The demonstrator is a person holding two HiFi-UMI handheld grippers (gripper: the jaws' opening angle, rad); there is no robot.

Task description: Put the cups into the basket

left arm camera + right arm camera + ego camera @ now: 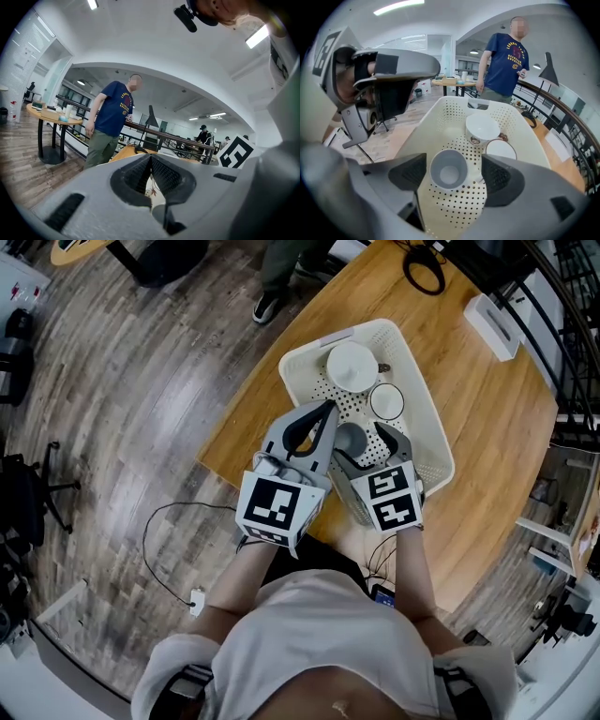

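A cream perforated basket (302, 373) stands on the wooden table (497, 437). Inside it are a large white cup (352, 367), a smaller white cup (386, 401) and a grey cup (351, 439). My right gripper (359, 446) hovers open over the basket's near end. In the right gripper view the grey cup (449, 169) stands upright on the basket floor (461, 211) between the jaws, untouched by the pads. The large cup (482, 129) and the small cup (500, 150) lie beyond. My left gripper (328, 409) is shut and empty above the basket's left side, its pads (161, 171) meeting.
A person in a blue shirt (506, 61) stands past the table's far end. A black cable (424, 268) and a white box (492, 324) lie on the table beyond the basket. The table's left edge (234, 427) drops to wooden floor, where a cable (164, 549) runs.
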